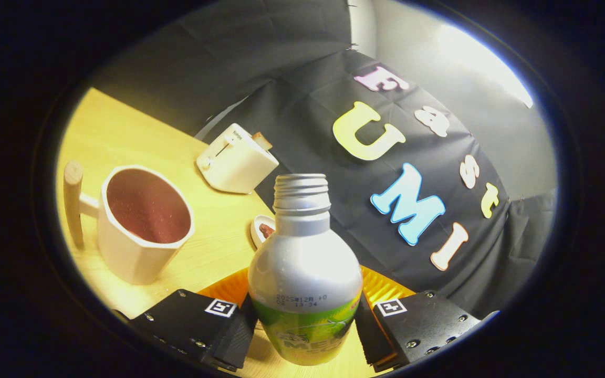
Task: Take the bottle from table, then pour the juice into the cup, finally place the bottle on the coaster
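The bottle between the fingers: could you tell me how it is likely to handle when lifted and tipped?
The bottle looks like smooth metal, so probably stiff yet slippery against the gripper fingers closed on its sides. With no cap on its threaded neck, tilting would likely spill. Its rounded body suggests it would roll if laid down.

We cannot see most of the orange coaster (229, 287), hidden behind the bottle (305, 273). The bottle also covers half the small dish (260, 229) beyond, and we lose the bottle's own base between the gripper (305, 328) fingers.

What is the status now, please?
Gripper shut on bottle, cap off. Cup already holds juice. Orange coaster just behind bottle; nothing blocking.
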### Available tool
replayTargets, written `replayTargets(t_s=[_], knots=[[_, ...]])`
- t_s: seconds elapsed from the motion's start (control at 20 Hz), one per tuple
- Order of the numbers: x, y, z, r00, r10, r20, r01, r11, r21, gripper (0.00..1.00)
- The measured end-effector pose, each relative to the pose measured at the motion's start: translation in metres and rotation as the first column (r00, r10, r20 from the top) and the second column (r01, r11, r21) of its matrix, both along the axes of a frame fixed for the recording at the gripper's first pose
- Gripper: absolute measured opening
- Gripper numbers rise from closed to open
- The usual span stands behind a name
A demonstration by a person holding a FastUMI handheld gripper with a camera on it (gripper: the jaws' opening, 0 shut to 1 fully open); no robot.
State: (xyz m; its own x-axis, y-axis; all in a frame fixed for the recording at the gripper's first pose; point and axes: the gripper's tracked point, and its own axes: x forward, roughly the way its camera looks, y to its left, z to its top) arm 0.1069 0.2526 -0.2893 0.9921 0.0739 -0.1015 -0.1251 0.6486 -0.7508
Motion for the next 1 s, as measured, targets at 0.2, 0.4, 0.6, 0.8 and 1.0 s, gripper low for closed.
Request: replayTargets(t_s=[0.2, 0.4, 0.6, 0.8, 1.0], knots=[[0.005, 0.004, -0.007, 1.000, 0.006, -0.005, -0.006, 0.997, -0.074, 0.81], [0.001, 0.011, -0.014, 1.000, 0.023, 0.013, -0.020, 0.984, -0.179, 0.81], [-0.001, 0.012, -0.019, 0.999, 0.037, 0.024, -0.030, 0.966, -0.258, 0.81], [0.001, 0.012, -0.017, 0.998, 0.045, 0.037, -0.030, 0.944, -0.329, 0.81], [0.001, 0.009, -0.020, 0.998, 0.053, 0.044, -0.032, 0.923, -0.384, 0.81]])
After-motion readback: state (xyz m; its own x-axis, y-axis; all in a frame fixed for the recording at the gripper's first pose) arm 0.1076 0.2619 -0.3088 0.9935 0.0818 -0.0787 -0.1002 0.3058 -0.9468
